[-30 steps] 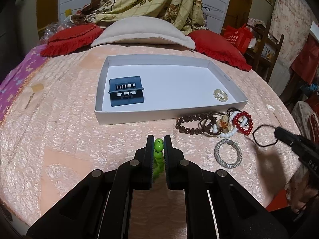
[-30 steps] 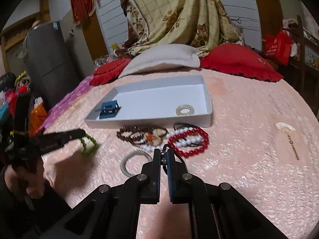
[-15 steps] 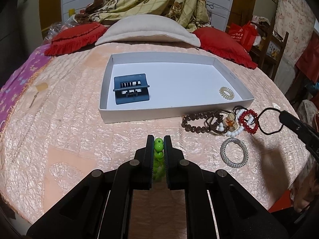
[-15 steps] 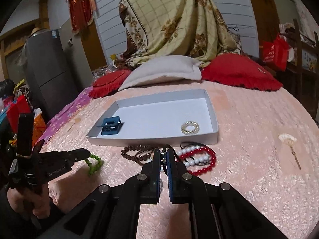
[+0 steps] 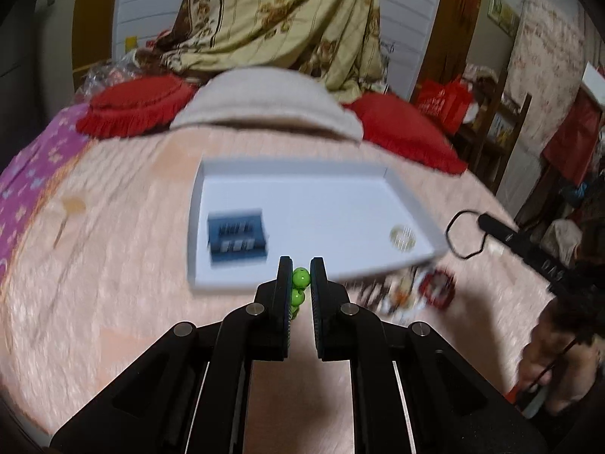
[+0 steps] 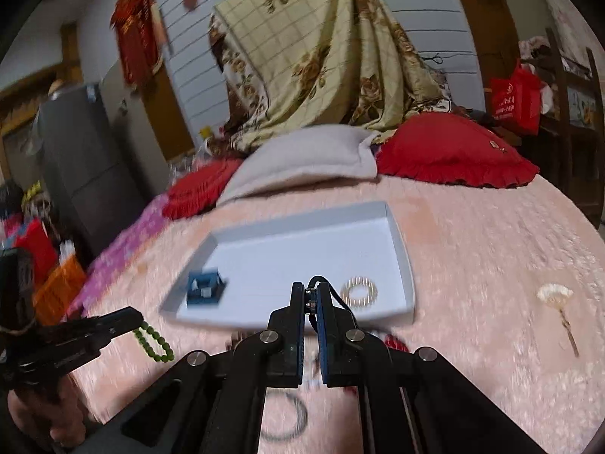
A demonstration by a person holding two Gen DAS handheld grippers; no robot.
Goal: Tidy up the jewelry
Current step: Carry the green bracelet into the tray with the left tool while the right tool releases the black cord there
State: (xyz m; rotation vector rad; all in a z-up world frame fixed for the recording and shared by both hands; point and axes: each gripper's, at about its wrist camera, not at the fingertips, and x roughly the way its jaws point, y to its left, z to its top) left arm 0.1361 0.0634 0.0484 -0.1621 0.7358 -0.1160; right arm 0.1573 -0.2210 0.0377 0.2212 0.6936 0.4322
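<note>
Both fisheye views are mounted behind the fingers, angled downward over the bed. The white tray (image 5: 412, 204) is faced from close range by the left view, and from further right by the right view (image 6: 401, 242). Tray, pillows and hanging blanket are shared.

We are in a lived-in home bedroom: a bed under a pink quilted cover (image 6: 472, 234), red frilled pillows (image 6: 453, 155), a floral blanket (image 6: 321, 56) heaped by the wall, a grey fridge (image 6: 83, 159) alongside.
</note>
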